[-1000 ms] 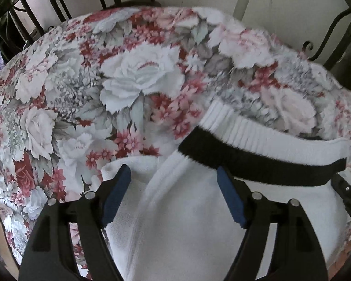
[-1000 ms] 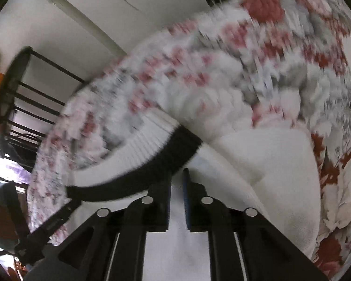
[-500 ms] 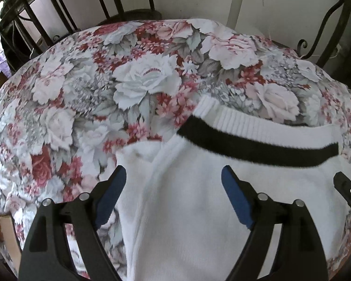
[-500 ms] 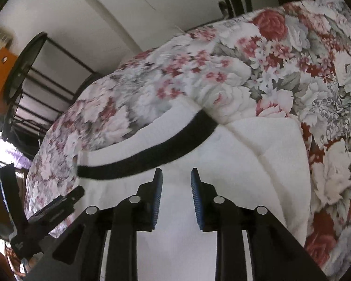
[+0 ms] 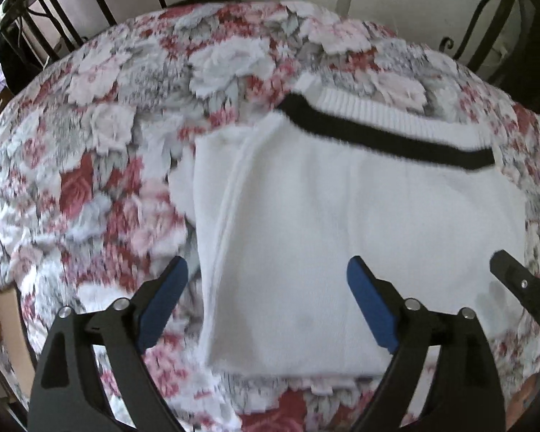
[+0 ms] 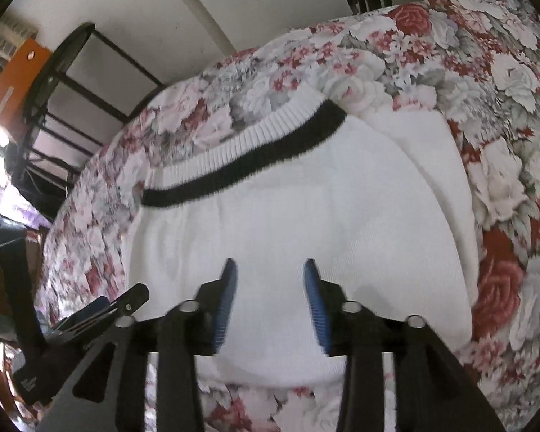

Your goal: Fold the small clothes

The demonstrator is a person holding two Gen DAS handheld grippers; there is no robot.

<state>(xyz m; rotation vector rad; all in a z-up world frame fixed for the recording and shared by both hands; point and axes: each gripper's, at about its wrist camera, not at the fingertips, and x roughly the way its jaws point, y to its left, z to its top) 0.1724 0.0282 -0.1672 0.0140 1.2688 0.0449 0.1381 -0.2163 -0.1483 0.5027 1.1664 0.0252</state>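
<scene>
A white knit sweater (image 5: 360, 223) with a black stripe (image 5: 385, 140) and ribbed white hem lies folded on the floral bedspread (image 5: 100, 165). It also shows in the right wrist view (image 6: 288, 223), black stripe (image 6: 241, 176) at the far edge. My left gripper (image 5: 266, 277) is open and empty, above the sweater's near left part. My right gripper (image 6: 270, 277) is open and empty, above the sweater's near edge. The left gripper (image 6: 100, 306) shows at the lower left of the right wrist view.
Black metal bed rails (image 5: 72, 10) stand behind the bed, against a pale wall. A black metal rack (image 6: 61, 108) and an orange panel (image 6: 14, 72) stand at the left. The right gripper's finger (image 5: 522, 288) pokes in at the right edge.
My right gripper has opened and let go of the sweater. Both grippers have drawn back, and the sweater now lies flat.
</scene>
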